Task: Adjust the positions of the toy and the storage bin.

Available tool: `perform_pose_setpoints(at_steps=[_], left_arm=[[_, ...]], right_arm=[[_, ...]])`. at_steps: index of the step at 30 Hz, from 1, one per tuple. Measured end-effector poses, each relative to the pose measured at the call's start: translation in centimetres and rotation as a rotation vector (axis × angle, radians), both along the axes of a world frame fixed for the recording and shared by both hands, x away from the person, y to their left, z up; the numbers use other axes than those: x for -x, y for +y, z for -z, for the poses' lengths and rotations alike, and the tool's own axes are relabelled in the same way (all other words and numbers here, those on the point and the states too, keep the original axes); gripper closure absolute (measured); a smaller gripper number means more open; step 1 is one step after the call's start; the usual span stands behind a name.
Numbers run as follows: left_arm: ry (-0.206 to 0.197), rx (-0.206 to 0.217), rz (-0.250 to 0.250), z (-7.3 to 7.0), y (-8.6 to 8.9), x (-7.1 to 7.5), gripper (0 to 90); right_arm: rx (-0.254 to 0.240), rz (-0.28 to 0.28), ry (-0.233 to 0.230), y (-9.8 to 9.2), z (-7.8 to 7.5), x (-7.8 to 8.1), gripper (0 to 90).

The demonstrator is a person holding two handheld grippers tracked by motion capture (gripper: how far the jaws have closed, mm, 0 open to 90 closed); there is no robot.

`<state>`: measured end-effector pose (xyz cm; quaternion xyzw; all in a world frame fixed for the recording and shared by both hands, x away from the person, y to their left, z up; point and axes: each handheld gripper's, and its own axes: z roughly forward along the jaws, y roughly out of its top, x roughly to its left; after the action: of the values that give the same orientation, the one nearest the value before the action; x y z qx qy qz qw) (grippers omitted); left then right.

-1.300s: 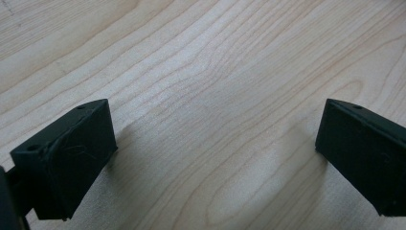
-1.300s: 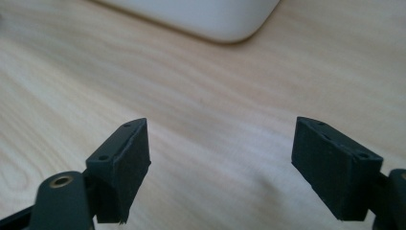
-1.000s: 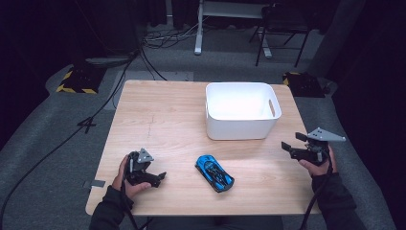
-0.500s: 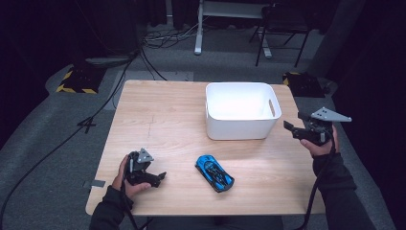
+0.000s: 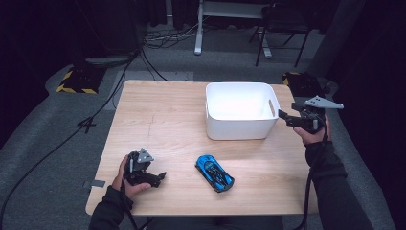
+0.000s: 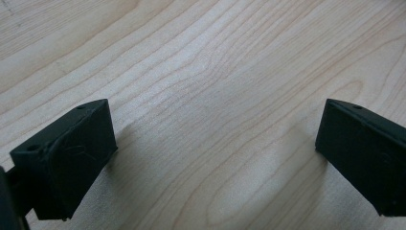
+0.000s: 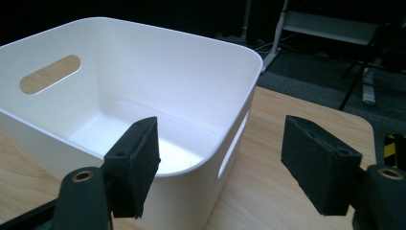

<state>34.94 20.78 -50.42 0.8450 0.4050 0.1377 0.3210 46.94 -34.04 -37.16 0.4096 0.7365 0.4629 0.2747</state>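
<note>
A blue toy car [image 5: 214, 172] lies on the wooden table [image 5: 167, 120] near its front edge. Behind it stands an empty white bin [image 5: 239, 128]. My left gripper [image 5: 155, 178] rests on the table left of the car, open wide over bare wood [image 6: 215, 158]. My right gripper [image 5: 282, 116] hovers at the bin's right wall, level with the rim. Its jaws have just been closing, though a gap remains between them. The bin [image 7: 191, 43] has its near corner in that gap [image 7: 220, 163], and neither pad presses on it.
The bin has a handle slot [image 7: 50, 74] in each end wall. Cables, a desk frame and a chair [image 5: 282, 19] stand on the dark floor behind the table. A yellow-black striped block [image 5: 72, 86] lies off the table's far left corner.
My right gripper has risen and moved from the table's right edge to the bin's right wall. The left gripper and the car have not moved.
</note>
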Motion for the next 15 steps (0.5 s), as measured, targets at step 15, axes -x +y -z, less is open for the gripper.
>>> perform_pose_setpoints(at_steps=[15], left_arm=[[0.000, 0.000, 0.000, 0.0, 0.0, 0.0, 0.3]], right_arm=[[-0.020, 0.013, 0.101, 2.0, 1.9, -2.5, 31.0]])
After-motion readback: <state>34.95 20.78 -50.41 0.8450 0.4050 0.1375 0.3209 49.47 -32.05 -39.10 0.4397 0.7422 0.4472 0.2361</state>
